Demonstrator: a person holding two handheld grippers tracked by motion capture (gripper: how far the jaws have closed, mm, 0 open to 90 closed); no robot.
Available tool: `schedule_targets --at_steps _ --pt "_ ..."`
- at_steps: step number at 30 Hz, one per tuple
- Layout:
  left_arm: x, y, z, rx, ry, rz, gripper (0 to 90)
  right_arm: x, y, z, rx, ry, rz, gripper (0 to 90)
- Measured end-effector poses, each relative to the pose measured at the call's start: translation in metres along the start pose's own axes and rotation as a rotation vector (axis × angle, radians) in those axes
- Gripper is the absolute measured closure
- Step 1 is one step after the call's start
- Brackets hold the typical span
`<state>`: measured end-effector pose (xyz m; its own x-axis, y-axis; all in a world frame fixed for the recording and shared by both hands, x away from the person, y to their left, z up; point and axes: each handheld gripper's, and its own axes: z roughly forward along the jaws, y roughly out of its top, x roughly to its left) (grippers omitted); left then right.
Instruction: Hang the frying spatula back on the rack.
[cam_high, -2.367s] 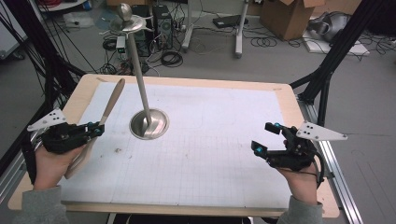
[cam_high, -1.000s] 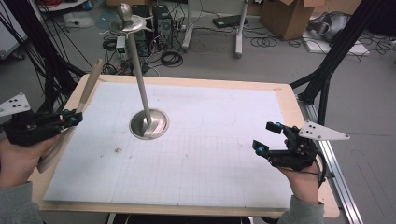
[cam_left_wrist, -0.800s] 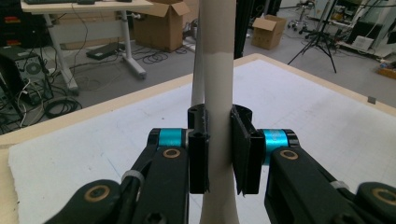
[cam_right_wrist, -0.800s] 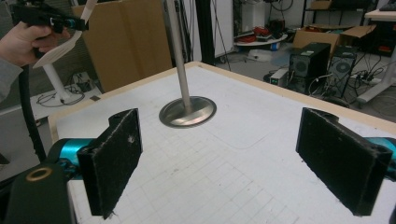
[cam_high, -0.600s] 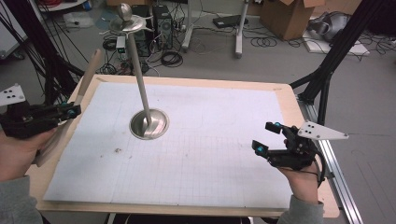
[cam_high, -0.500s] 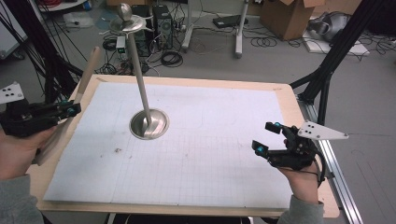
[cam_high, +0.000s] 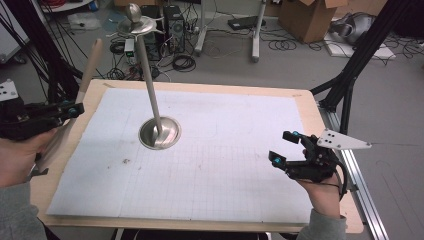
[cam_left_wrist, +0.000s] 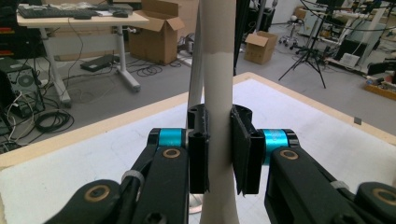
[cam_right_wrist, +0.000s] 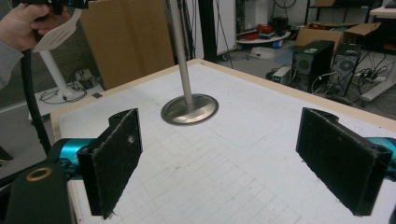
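At the lower right of the high view, the right claw hovers just over the white gridded mat, its black pads spread wide with nothing between them. Over at the left edge, the left claw is pinching the handle of a long pale wooden spatula, held above the table rim. Farther back, near the middle, a tall silver metal stand with a round base sits on the mat.
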<state>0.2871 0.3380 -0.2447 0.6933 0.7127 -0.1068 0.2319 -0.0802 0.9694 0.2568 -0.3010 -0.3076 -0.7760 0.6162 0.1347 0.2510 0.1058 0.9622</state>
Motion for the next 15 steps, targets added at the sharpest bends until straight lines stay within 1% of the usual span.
schedule_targets --at_steps 3,9,15 --pt "-0.0007 0.0035 0.0015 -0.004 0.012 -0.001 77.9 -0.0003 -0.0001 -0.0003 0.002 0.002 0.002 13.5" --pt "-0.0002 0.0079 0.0024 -0.018 0.001 -0.006 77.9 -0.0007 0.0001 -0.0007 0.001 0.002 0.003 13.5" --pt "-0.0016 0.0104 0.0056 -0.013 -0.007 -0.001 77.9 -0.0006 0.0 -0.0004 0.003 0.006 0.004 13.5"
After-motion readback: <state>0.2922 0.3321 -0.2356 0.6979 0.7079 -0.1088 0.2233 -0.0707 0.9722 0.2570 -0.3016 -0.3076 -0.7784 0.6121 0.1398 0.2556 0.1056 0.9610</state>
